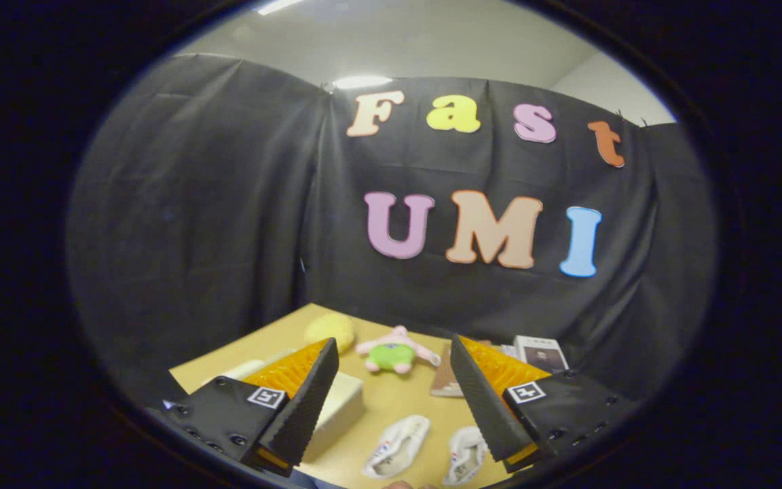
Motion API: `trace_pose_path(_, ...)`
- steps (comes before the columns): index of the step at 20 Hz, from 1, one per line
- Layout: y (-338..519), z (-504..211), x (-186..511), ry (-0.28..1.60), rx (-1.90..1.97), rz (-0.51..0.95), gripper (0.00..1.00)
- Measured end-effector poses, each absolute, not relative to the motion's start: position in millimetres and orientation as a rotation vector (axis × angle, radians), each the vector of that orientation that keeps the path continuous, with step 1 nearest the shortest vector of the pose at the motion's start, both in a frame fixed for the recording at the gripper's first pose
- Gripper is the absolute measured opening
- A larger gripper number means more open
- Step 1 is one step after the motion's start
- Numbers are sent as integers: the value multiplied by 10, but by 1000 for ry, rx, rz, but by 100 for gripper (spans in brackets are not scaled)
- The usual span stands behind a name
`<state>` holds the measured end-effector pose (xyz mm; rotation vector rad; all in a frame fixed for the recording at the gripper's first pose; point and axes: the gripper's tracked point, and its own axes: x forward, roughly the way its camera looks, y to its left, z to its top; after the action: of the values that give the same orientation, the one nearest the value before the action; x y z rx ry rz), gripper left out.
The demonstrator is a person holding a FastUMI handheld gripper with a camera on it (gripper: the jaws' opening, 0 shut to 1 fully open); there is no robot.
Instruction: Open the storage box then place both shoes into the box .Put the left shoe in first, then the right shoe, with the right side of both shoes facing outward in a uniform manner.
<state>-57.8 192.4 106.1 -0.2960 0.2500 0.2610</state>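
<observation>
Tool open, fingers wide apart, nothing between them, held above the wooden surface. Two white shoes lie side by side below, between the fingers at 6 o'clock. Storage box, pale, lid on, sits behind the left finger at 9 o'clock of the shoes. Pink-green plush toy at 12 o'clock beyond them, yellow plush beside it.

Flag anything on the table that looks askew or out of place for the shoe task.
The two white shoes lie between the open hand-held gripper fingers, angled differently rather than parallel. Beyond them a pink and green plush toy lies sprawled, unrelated to the task. The pale storage box looks closed. Nothing appears spilled or damaged.
</observation>
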Motion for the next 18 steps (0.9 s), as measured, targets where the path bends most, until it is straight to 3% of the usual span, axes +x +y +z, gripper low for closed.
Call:
trace_pose_path(9,1297,-1232,-644,770,-300,251,100)
trace_pose_path(15,1184,-1945,-371,916,-365,215,98)
trace_pose_path(18,1087,-2097,-191,921,-435,175,85)
